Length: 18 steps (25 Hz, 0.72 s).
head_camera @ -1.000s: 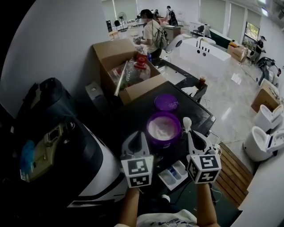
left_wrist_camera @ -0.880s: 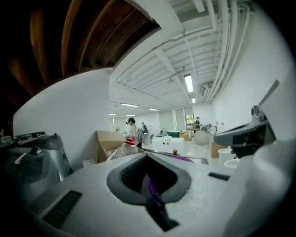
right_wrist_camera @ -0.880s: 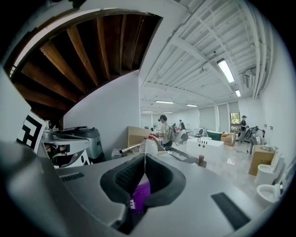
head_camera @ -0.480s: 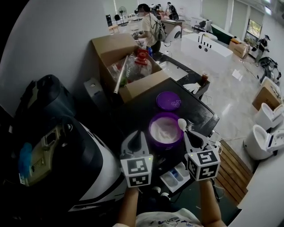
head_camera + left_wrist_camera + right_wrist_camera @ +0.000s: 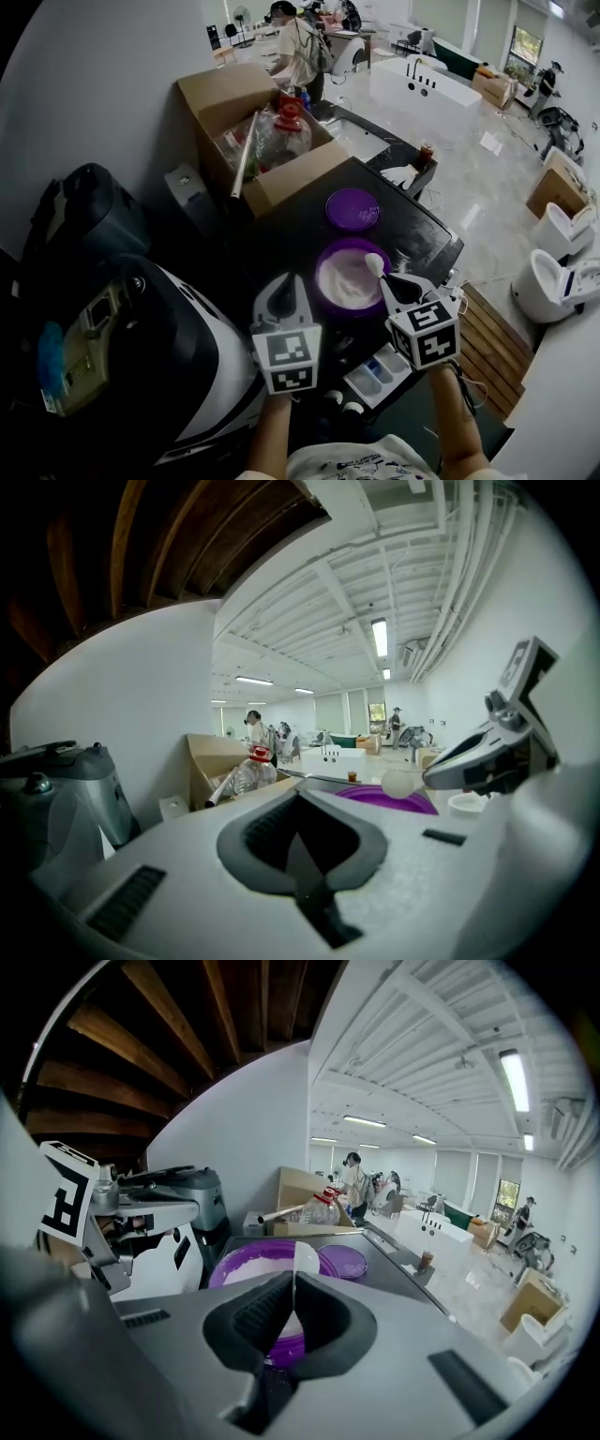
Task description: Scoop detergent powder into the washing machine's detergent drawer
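A purple tub (image 5: 328, 258) of white detergent powder stands on the dark washing machine top (image 5: 427, 234). Its purple lid (image 5: 352, 208) lies just behind it. My right gripper (image 5: 394, 284) is shut on the handle of a white spoon (image 5: 374, 264), whose bowl hangs over the tub's right rim. In the right gripper view the spoon (image 5: 302, 1260) stands edge-on before the tub (image 5: 246, 1262). My left gripper (image 5: 284, 287) is shut and empty at the tub's near left side. The detergent drawer (image 5: 380, 372) stands pulled out below my grippers, with white and blue compartments.
An open cardboard box (image 5: 230, 94) with plastic bottles stands behind the machine. A black and white appliance (image 5: 169, 337) and a dark bag (image 5: 84, 216) fill the left. A bathtub (image 5: 422, 84), toilets (image 5: 553, 272) and people lie farther off.
My right gripper has carried the spoon leftward, from beside the tub's right side to over its right rim. The left gripper has hardly moved.
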Available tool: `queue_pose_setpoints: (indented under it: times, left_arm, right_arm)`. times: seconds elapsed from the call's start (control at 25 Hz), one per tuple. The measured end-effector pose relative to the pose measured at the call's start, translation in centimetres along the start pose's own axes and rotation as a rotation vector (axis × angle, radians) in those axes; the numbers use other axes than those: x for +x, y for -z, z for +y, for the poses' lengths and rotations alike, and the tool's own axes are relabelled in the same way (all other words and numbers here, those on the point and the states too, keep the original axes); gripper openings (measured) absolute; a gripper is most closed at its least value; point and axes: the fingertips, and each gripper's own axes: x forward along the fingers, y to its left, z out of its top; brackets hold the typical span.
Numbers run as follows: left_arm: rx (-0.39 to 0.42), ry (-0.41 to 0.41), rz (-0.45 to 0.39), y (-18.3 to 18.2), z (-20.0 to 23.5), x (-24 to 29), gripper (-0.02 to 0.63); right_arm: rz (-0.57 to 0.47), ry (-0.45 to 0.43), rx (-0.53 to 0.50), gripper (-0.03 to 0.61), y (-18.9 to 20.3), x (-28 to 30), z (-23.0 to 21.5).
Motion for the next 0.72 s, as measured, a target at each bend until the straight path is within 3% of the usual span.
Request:
queue_pose_setpoints:
  times: [0.72]
  left_arm:
    - [0.005, 0.046, 0.033, 1.3, 0.1, 1.9, 0.002]
  right_arm:
    - [0.296, -0.121, -0.179, 0.020, 1.9, 3.4, 0.0]
